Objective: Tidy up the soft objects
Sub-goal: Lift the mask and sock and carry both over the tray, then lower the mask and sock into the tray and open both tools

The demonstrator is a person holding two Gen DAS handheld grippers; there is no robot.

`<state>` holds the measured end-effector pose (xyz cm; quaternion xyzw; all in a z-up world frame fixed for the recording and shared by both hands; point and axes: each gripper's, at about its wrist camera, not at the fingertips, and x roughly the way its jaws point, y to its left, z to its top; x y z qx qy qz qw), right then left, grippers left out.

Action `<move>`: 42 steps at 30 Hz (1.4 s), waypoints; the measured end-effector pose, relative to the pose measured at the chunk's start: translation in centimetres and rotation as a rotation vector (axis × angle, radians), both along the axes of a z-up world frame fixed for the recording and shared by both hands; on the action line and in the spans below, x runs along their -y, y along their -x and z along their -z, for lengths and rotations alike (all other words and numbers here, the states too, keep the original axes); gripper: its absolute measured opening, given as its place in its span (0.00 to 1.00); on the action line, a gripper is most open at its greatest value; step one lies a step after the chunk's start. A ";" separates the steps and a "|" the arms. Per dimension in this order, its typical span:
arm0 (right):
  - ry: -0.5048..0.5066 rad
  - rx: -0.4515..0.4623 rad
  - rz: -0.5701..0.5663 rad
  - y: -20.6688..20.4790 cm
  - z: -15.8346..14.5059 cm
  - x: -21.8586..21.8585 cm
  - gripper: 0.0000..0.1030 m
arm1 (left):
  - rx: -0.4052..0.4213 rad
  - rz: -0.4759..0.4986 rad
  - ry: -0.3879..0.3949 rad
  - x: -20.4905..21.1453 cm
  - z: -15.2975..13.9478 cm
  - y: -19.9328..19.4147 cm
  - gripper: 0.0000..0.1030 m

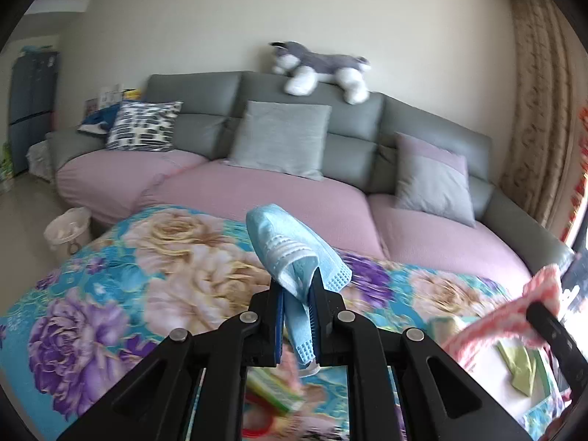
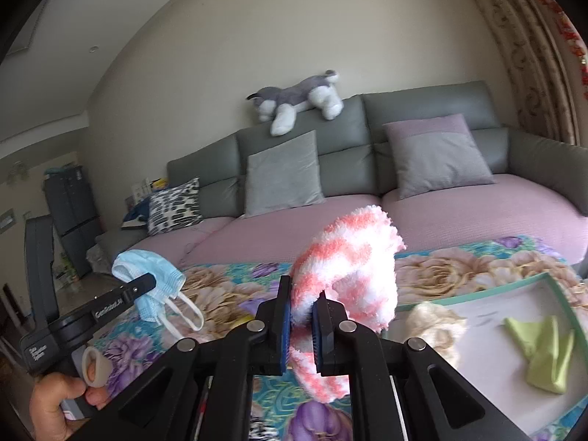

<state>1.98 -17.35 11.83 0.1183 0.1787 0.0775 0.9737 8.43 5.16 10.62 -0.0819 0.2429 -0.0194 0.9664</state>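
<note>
- The grey sofa [image 1: 367, 121] with pink seat covers fills the far side; cushions lean on its back and a plush husky [image 1: 319, 68] lies along the top edge.
- A floral cloth [image 1: 121, 294] covers the near surface; its far edge meets the sofa seats, and a broad stretch of it at left lies bare.
- A shallow tray [image 2: 488, 296] with a teal rim sits on the cloth at right, holding a green folded cloth [image 2: 540, 356] and a pale fluffy item [image 2: 433, 327].
- The right gripper [image 2: 302, 307] is clamped on a pink-and-white fuzzy sock [image 2: 352, 275], lifted clear of the cloth beside the tray's left edge.
- The left gripper [image 1: 297, 286] is clamped on a blue face mask [image 1: 290, 242], held above the cloth, its ear loops hanging.
- White lettering runs along the left gripper's finger and body in the right wrist view; too small to read surely.
- A hand [image 2: 62, 400] grips the left handle.
</note>
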 end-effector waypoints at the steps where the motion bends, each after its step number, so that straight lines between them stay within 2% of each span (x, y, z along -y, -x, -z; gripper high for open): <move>1: -0.001 0.003 0.022 0.2 -0.1 0.8 0.09 | 0.000 0.019 -0.003 0.8 0.0 0.0 0.12; 11: 0.008 -0.004 0.265 2.6 -0.3 8.7 0.09 | 0.000 0.245 -0.031 10.3 0.1 0.7 0.12; 21: 0.039 -0.014 0.449 4.7 -0.5 14.0 0.09 | -0.043 0.506 -0.066 20.2 2.3 1.8 0.12; 25: 0.022 -0.037 0.459 4.5 0.1 15.0 0.09 | -0.078 0.549 -0.079 22.0 3.6 1.4 0.12; 29: 0.010 -0.110 0.430 3.0 2.1 15.7 0.09 | -0.123 0.580 -0.095 23.3 5.3 0.8 0.12; 35: -0.005 -0.241 0.400 0.7 5.6 16.1 0.10 | -0.231 0.596 -0.117 24.8 8.7 -0.6 0.12; 42: -0.012 -0.308 0.369 -0.7 8.0 15.9 0.10 | -0.296 0.596 -0.125 25.1 10.8 -1.4 0.12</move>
